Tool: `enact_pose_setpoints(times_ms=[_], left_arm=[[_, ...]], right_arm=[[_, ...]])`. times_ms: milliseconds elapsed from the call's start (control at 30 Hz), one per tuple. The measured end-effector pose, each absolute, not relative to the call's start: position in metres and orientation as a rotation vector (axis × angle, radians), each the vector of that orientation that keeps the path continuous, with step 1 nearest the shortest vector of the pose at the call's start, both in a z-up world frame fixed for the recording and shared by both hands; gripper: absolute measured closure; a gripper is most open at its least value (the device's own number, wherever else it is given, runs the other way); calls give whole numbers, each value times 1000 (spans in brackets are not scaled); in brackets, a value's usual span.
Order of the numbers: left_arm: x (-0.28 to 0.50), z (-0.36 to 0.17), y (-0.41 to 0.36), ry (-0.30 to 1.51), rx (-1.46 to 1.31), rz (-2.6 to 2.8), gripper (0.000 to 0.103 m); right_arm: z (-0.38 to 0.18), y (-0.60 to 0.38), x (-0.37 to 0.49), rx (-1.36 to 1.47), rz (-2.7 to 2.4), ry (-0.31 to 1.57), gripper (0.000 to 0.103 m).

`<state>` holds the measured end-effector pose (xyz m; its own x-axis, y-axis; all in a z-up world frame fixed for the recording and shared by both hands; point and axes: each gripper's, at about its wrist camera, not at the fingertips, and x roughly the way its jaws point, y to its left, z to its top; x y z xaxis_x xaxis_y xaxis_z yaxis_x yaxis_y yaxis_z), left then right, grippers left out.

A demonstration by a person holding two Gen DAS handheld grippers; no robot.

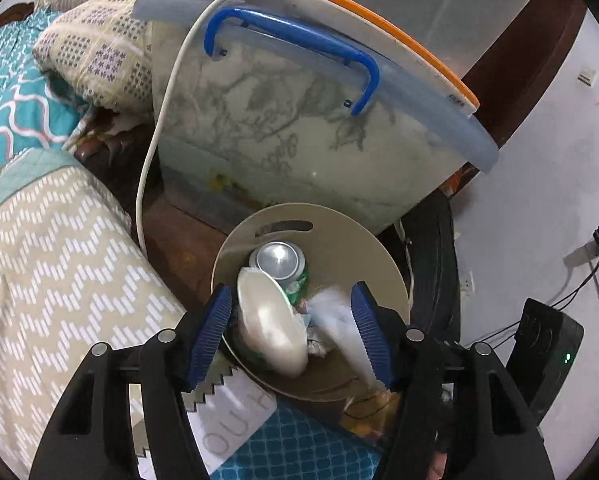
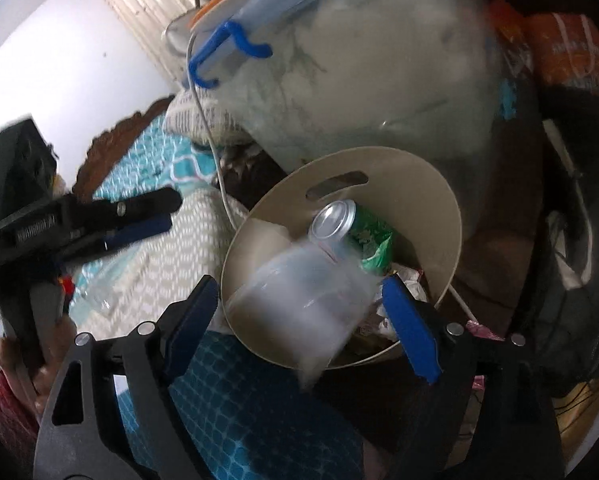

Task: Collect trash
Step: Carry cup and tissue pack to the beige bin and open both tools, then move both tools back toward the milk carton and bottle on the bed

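Note:
A round beige bin [image 1: 339,248] stands beside the bed and holds a green drink can [image 1: 279,260], a white paper cup [image 1: 271,328], crumpled wrappers and a clear plastic piece [image 1: 339,316]. My left gripper [image 1: 291,332] is open just above the bin, with nothing held. In the right wrist view the same bin [image 2: 427,184] holds the can [image 2: 335,220]. A blurred clear plastic cup [image 2: 299,300] lies between the jaws of my right gripper [image 2: 299,324], which are wide open and not touching it. The left gripper [image 2: 139,216] shows at the left over the bed.
A large translucent storage box [image 1: 299,132] with a blue handle [image 1: 295,44] stands behind the bin, with a white cable [image 1: 159,128] hanging beside it. Bedding with a chevron blanket [image 1: 59,260] lies to the left. A black device [image 1: 547,344] and a white wall [image 1: 539,200] are on the right.

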<state>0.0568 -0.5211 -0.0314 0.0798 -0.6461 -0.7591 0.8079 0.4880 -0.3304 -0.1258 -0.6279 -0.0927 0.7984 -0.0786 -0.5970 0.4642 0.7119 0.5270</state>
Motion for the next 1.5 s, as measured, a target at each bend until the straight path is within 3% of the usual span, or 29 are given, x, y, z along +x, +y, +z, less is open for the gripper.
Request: enact_pose_setpoints(times_ms=[367,933,1200,1500], left_arm=[[52,-19,-384,940,146,-972,43],[24,-50,-94,852,140,-489,35],[25,-51,-48,829,60,-481,35],[22,-48,-48,795,32,-502,33]], right_arm=[[-68,-566,-121,718,-166,504,20],[-77,-344,-21,646,230,706,21],[-81,-291,-10,579,218,728,21],[-72,-271,-23,456,154,650,22]])
